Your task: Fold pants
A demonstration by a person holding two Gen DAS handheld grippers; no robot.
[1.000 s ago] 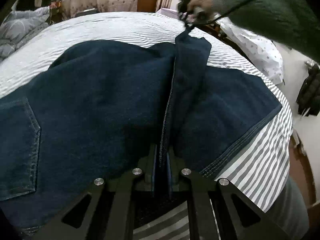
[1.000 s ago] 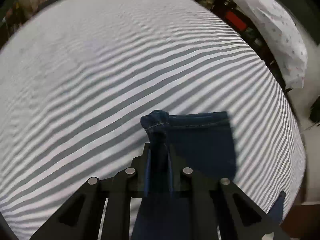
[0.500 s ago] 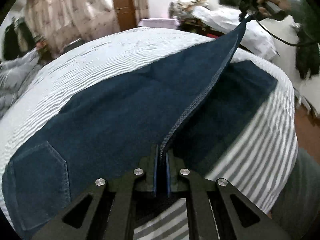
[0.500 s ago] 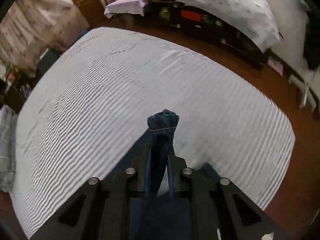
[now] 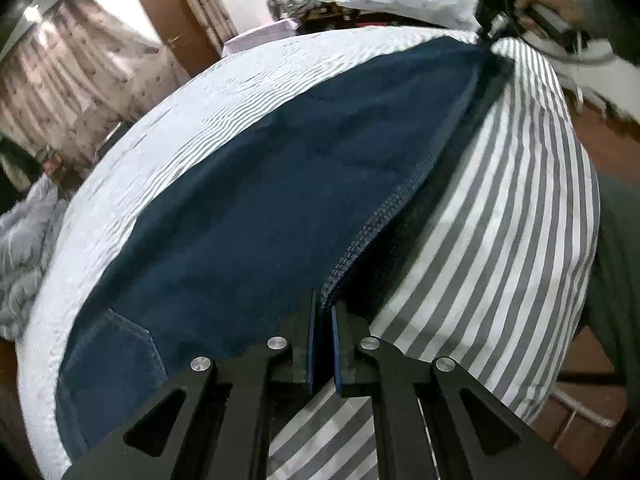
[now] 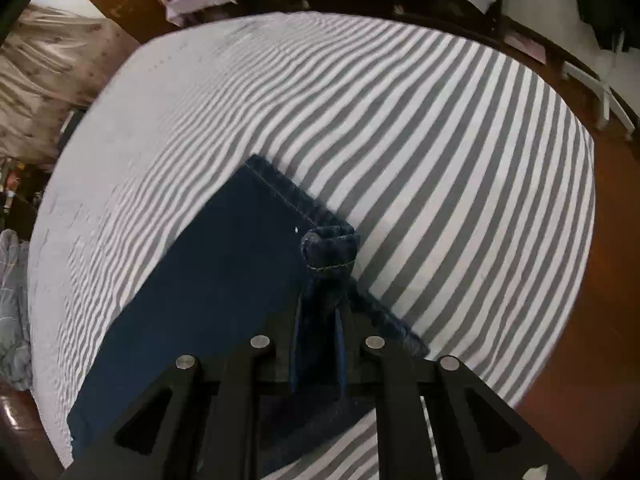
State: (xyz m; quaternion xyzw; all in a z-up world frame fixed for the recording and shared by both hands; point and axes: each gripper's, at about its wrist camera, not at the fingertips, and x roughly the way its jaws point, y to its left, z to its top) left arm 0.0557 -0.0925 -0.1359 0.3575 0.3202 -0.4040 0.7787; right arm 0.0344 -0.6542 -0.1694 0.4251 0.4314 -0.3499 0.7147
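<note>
Holding pants [image 5: 260, 200] by one long side, both grippers kept that edge pulled straight so leg could lie flat on other leg. Left gripper [image 5: 323, 344] jaws were almost shut, pinching seam edge near waist end. Right gripper [image 6: 318, 344] jaws were almost shut on bunched hem [image 6: 329, 248]. Pants lay on striped bed [image 6: 440, 120], near its close edge. Cloth was dark blue jeans, back pocket [image 5: 116, 356] showing.

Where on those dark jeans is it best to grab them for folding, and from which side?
Probably along the stitched outer seam and at the leg's hem. Both edges of the jeans are thick ridges that a claw can pinch from above. The left claw is shut on the seam, and the right claw is shut on the bunched hem.
</note>
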